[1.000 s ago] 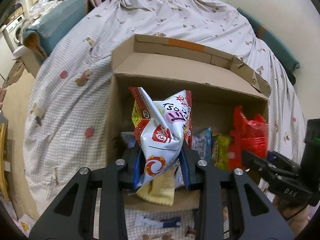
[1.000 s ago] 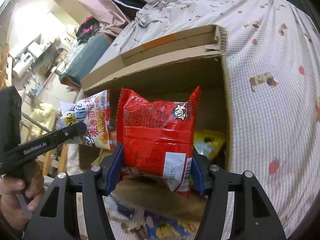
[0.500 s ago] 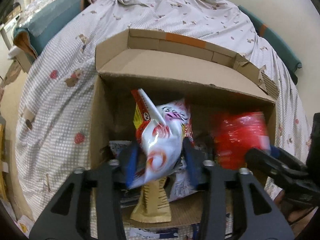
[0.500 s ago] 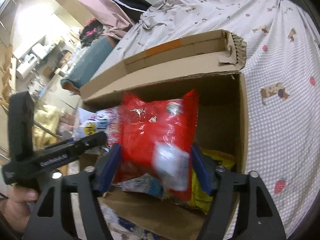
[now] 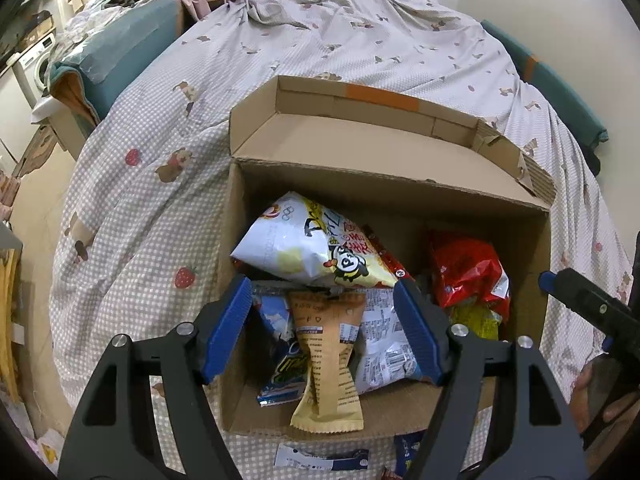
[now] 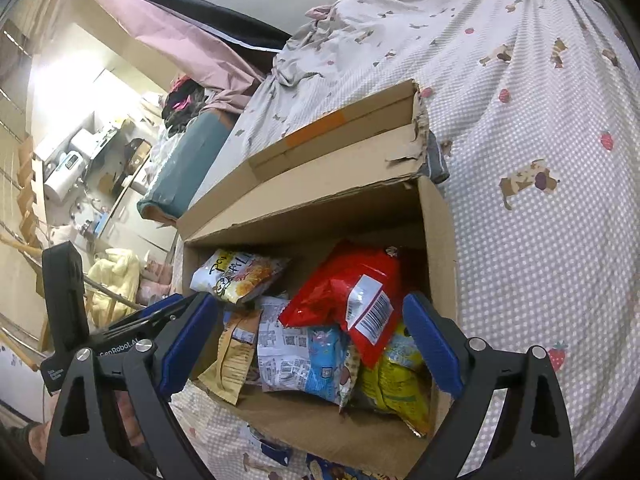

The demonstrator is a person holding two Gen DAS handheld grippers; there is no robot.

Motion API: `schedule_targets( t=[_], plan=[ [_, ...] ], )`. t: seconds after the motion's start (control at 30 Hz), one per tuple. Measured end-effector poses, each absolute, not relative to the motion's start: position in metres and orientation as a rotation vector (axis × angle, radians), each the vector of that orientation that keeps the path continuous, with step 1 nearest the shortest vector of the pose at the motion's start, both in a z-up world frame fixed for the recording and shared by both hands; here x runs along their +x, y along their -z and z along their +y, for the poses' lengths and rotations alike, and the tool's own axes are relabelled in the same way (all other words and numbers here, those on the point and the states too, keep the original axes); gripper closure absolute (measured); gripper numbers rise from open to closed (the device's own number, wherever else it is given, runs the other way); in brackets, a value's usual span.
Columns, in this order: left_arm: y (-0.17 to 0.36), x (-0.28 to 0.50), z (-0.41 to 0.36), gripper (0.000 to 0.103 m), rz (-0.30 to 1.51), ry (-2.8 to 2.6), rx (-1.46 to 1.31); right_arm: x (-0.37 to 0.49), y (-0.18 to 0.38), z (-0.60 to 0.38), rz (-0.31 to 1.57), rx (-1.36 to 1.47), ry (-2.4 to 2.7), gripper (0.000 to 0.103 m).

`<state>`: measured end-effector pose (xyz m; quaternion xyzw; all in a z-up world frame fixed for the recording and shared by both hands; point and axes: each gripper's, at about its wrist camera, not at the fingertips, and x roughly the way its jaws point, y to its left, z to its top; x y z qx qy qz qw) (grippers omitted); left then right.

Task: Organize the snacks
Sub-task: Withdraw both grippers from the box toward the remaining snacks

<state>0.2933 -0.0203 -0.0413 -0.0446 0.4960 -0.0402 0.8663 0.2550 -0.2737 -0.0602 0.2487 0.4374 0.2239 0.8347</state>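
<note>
From my left wrist, my left gripper (image 5: 323, 322) has its fingers spread and empty over the cardboard box (image 5: 400, 184) on the bed (image 5: 320, 40), where the white chip bag (image 5: 308, 248) lies; from my right wrist, my right gripper (image 6: 312, 344) is equally spread above the red snack bag (image 6: 352, 292) resting inside.

An open brown cardboard box (image 6: 438, 240) is seen at frame centre on a checked grey bedspread (image 6: 540, 240). A crinkled red snack packet (image 6: 344, 292) is laid atop a pale blue packet (image 6: 304, 360) inside it, a white chip bag (image 6: 236, 276) to its left. The right gripper (image 6: 316, 344) is held spread wide and empty at the bottom.
</note>
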Motion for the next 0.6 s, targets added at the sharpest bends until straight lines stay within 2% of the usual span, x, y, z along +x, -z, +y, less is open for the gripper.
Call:
schedule_targets(
  t=[0.6],
  plan=[
    [0.029,0.214,0.018,0.033,0.992,0.035,-0.191,0.193,0.055,-0.28,0.975,0.535,-0.478,0.007]
  ],
)
